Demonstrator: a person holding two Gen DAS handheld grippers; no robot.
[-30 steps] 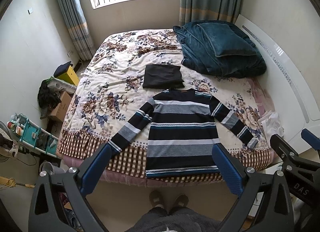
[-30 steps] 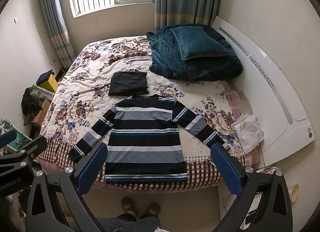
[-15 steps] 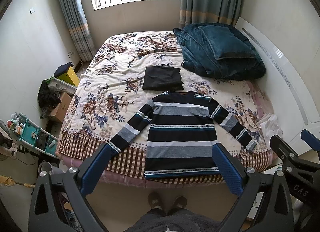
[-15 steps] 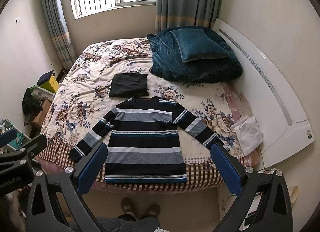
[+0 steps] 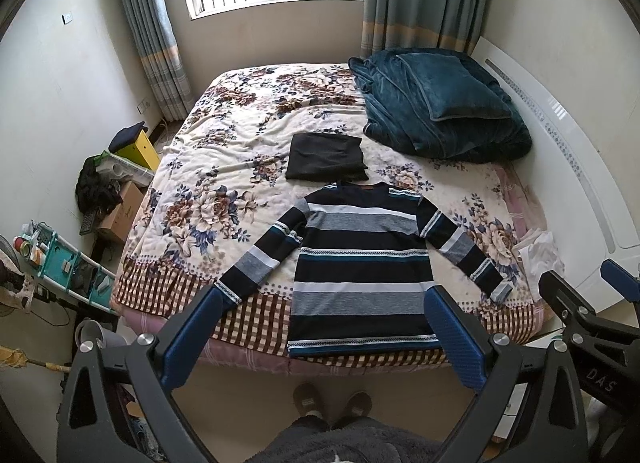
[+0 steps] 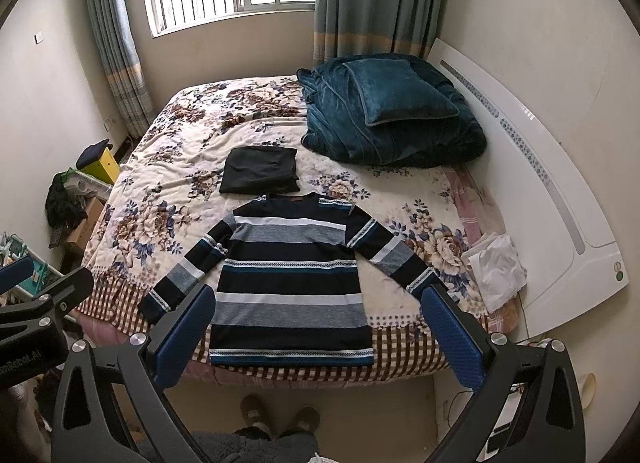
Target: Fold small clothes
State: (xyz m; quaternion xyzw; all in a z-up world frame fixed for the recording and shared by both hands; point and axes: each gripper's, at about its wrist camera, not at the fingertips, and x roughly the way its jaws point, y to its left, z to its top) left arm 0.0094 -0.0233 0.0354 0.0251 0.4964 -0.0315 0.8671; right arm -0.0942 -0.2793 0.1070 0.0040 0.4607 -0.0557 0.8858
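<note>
A long-sleeved striped sweater (image 5: 362,267) (image 6: 290,279) in navy, grey, white and teal lies flat near the foot of the bed (image 5: 224,151), sleeves spread to both sides. Just beyond its collar rests a folded black garment (image 5: 325,162) (image 6: 260,176). My left gripper (image 5: 322,337) hangs open above the bed's near edge, well clear of the cloth, with nothing between its blue pads. My right gripper (image 6: 316,337) is likewise open and empty, held high over the same edge. Each gripper shows at the side of the other's view.
A teal blanket and pillow (image 5: 440,103) are piled at the far right by the white headboard (image 5: 560,167). White cloth (image 6: 498,271) lies at the bed's right edge. Boxes and a teal rack (image 5: 64,263) crowd the floor on the left. A person's slippered feet (image 5: 332,403) stand below.
Both views have tilted slightly, so the bed and sweater sit a little lower in frame. The sweater and black garment lie as before, and both grippers stay open.
</note>
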